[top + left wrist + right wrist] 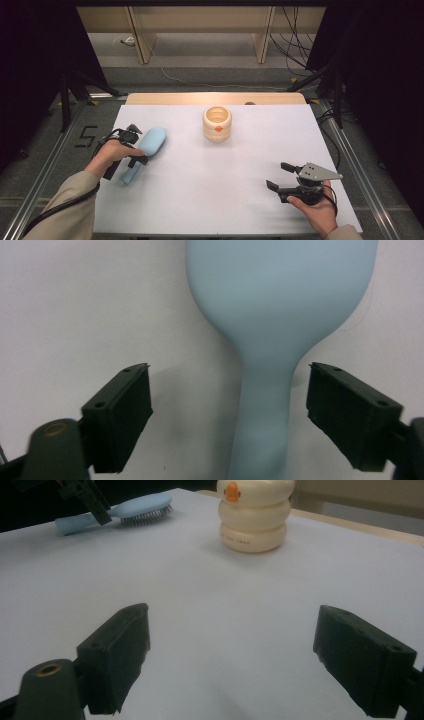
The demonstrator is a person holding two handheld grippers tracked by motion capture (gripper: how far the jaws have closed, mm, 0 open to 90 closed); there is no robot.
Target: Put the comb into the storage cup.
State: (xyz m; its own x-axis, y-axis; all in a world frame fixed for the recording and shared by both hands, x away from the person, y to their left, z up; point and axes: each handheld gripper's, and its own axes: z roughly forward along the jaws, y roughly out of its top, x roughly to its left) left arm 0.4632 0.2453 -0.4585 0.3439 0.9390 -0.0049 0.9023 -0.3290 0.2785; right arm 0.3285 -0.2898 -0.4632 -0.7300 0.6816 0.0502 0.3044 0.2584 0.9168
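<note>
One pale blue hairbrush [145,150] lies bristles down at nine o'clock on the white table [215,200], close to its left edge. The left gripper [230,405] straddles the handle, jaws apart with a gap on either side (nothing clamped yet). This looks like the grasping step; next the jaws likely need to close squarely on the narrow neck. A cream ringed pot [217,123] stands at twelve o'clock, well apart. The right gripper [282,180] idles at four o'clock, jaws wide, broad bare tabletop ahead.
</note>
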